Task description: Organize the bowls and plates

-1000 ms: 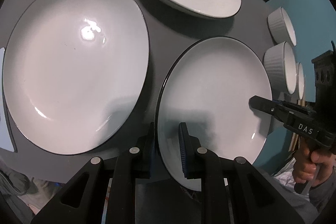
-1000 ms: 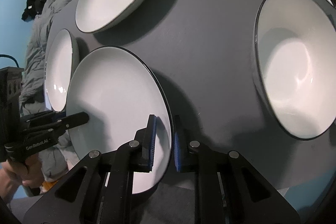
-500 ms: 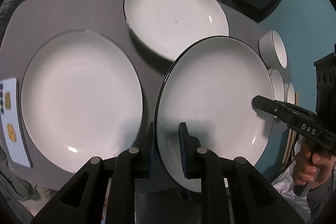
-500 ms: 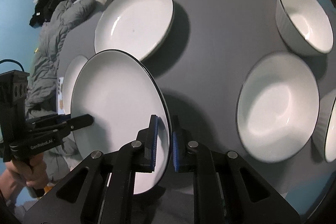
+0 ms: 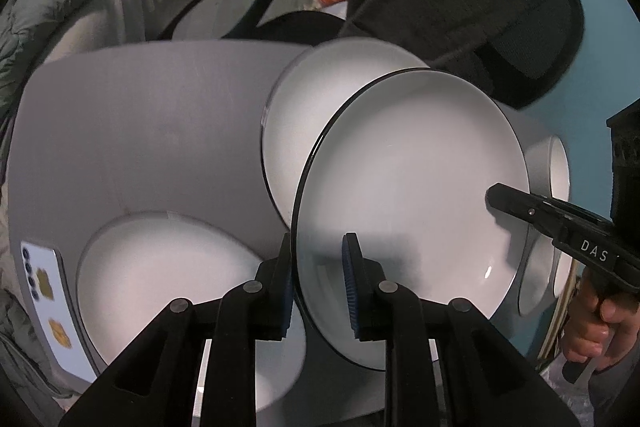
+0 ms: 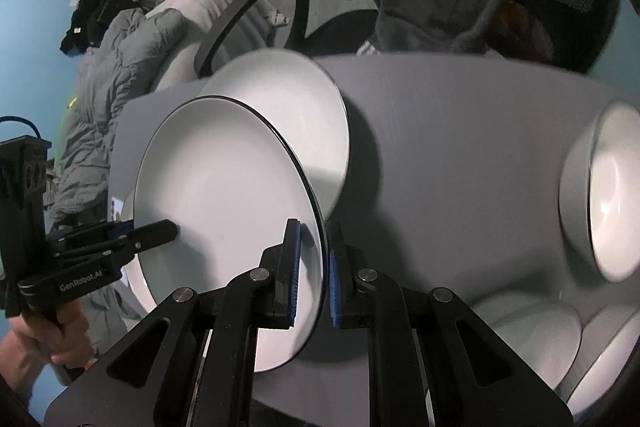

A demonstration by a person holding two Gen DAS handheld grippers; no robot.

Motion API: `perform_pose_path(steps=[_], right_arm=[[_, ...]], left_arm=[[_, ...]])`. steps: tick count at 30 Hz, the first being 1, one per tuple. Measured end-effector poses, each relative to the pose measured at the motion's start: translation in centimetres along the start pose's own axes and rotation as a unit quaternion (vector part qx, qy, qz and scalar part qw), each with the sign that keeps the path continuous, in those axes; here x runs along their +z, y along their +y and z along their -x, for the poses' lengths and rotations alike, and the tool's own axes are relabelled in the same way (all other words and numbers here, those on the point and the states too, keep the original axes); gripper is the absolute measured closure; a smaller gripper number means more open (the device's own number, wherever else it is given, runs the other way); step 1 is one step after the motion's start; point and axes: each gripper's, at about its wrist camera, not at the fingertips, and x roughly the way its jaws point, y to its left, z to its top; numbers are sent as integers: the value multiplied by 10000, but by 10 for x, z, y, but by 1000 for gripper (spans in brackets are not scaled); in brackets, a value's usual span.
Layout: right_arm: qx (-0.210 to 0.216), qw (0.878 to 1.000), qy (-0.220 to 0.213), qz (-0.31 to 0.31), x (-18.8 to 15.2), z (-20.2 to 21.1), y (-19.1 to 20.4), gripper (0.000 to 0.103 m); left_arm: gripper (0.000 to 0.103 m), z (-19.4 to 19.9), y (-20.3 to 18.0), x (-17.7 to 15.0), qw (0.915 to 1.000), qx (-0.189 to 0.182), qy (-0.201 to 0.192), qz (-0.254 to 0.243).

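Above the grey table, a white plate with a dark rim hangs tilted between two tools. The left gripper straddles its near edge, jaws easing apart with the rim between the blue pads, and I cannot tell whether they press; the right gripper is clamped on the opposite edge. Two holds on opposite rims keep so wide a plate from swinging. It hovers over a second plate lying flat at the far edge, apparently to stack there. A larger plate rests nearer, and deep bowls sit apart on the right, likely sorted separately
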Motion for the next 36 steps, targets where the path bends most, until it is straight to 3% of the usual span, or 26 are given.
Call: perform_pose_path(steps=[10, 17, 28, 36], right_arm=[[78, 9998, 195, 35, 38, -20, -9, 90], [87, 9994, 320, -66, 47, -28, -12, 90], [-237, 9988, 408, -112, 50, -36, -12, 89], [-220, 9984, 494, -142, 54, -35, -6, 76]], left_arm=[[80, -13, 8, 32, 9994, 341, 43, 93], [80, -21, 7, 40, 9983, 559, 120, 58], [80, -32, 2, 44, 9970, 739, 218, -100], [77, -32, 2, 45, 9971, 704, 232, -171]])
